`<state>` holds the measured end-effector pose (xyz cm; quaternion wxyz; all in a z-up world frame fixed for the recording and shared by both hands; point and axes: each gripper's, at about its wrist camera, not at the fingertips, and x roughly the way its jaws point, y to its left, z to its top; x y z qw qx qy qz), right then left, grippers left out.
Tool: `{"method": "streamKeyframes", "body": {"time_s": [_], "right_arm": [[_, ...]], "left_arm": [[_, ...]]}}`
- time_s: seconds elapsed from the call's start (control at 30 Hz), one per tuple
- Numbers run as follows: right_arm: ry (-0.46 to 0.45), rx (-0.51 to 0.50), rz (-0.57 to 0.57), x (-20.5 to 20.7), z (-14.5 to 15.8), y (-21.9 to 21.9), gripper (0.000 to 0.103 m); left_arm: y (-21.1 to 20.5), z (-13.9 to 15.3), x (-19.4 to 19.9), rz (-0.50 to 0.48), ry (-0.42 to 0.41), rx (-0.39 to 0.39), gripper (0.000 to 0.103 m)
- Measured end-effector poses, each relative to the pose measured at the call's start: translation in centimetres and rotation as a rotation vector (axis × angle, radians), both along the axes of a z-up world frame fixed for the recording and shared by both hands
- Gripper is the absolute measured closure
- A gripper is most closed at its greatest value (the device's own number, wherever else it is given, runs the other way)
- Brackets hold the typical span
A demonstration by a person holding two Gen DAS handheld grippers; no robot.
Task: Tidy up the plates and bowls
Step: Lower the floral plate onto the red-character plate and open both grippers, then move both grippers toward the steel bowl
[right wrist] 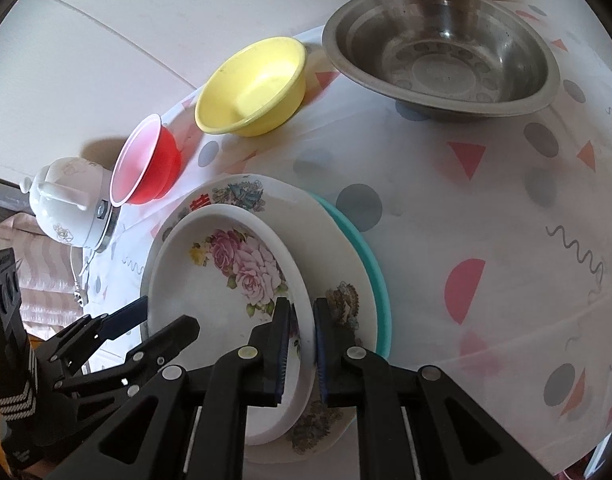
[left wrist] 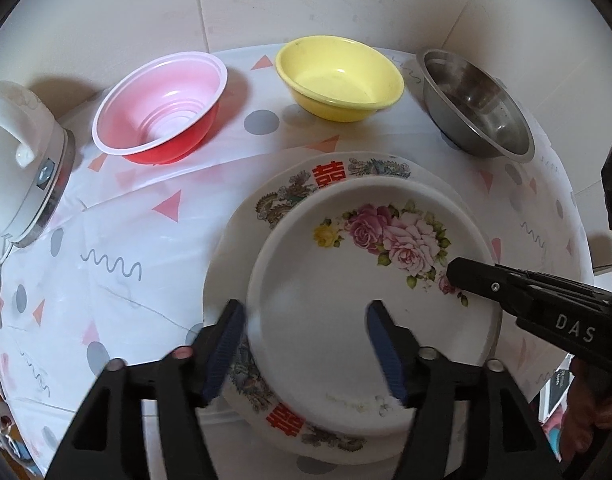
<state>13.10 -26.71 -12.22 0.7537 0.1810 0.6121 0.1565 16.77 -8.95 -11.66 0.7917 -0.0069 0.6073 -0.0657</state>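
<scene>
On a table under a patterned cloth (left wrist: 118,240), a rose-printed plate (left wrist: 346,280) sits atop a larger dragon-bordered plate (left wrist: 274,204), itself on a teal plate (right wrist: 366,256). The left gripper (left wrist: 306,344) stands wide open astride the rose plate's near rim, gripping nothing; the right gripper (right wrist: 302,344) is clamped on that plate's rim. Behind stand red (left wrist: 162,108), yellow (left wrist: 338,80) and steel (left wrist: 474,104) bowls

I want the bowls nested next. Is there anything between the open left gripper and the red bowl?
Nothing visible blocks it. The left gripper hangs open over the rose plate; between that stack and the red bowl lies only bare tablecloth. The white kettle stands off to the side.
</scene>
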Motion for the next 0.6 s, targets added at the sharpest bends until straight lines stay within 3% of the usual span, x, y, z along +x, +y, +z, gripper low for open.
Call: {"method": "streamKeyframes", "body": {"time_s": [0.07,0.3,0.6], "right_arm": [[-0.006,-0.015,-0.003,0.2,0.2,0.2,0.091],[-0.019,-0.038,0.004,0.1,0.3,0.8,0.089],[-0.153,-0.242,0.145,-1.5,1.6,2.7,0.084]], "left_arm": [[0.1,0.2,0.0,0.007,-0.006,0.012,0.022],[1.0,0.7,-0.2,0.044,-0.025,-0.011,0.022],[2.7,2.2,-0.1,0.125,-0.092,-0.055,0.022]]}}
